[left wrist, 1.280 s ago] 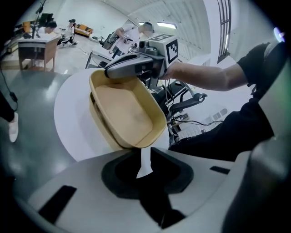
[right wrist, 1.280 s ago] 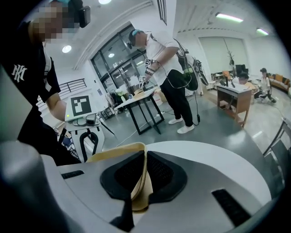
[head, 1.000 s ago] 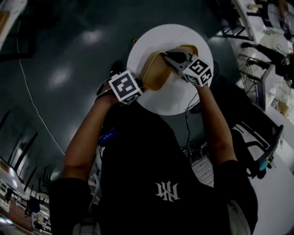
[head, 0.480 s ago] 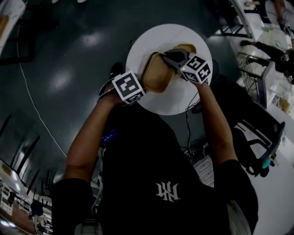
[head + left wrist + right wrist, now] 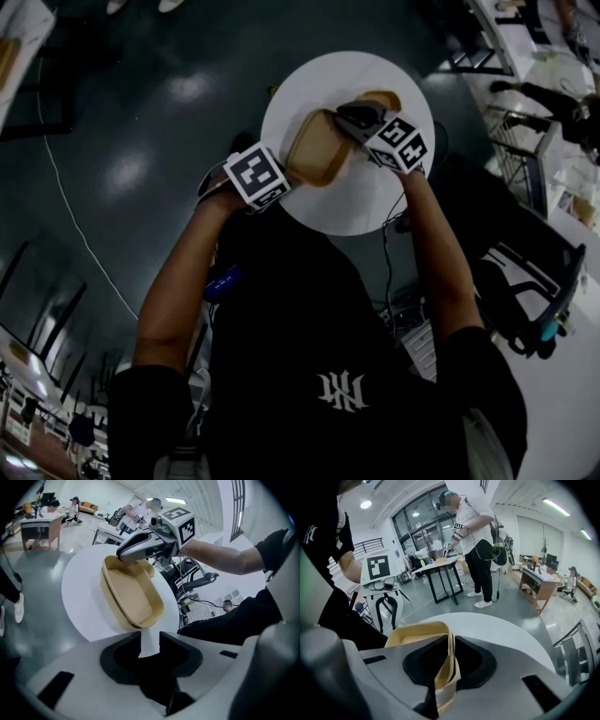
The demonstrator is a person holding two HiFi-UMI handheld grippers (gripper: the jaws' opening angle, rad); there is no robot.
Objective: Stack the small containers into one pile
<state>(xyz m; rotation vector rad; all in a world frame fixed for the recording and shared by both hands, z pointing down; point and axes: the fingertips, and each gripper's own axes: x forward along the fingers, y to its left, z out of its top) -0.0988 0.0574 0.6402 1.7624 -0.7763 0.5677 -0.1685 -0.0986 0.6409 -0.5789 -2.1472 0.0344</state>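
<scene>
Head view: a tan container [image 5: 317, 155], empty, sits tilted over the round white table [image 5: 375, 202]. The left gripper [image 5: 283, 178] is just beside its near edge, and the right gripper [image 5: 356, 116] is on its far edge. Both forearms reach forward and angle down.

Left gripper view: the jaws have just been opening and stand wide, with only bare table between them. The thick-rimmed, round-cornered container is just ahead.

Right gripper view: the jaws are clamped narrow on the container's thin wall, where two tan layers show.
</scene>
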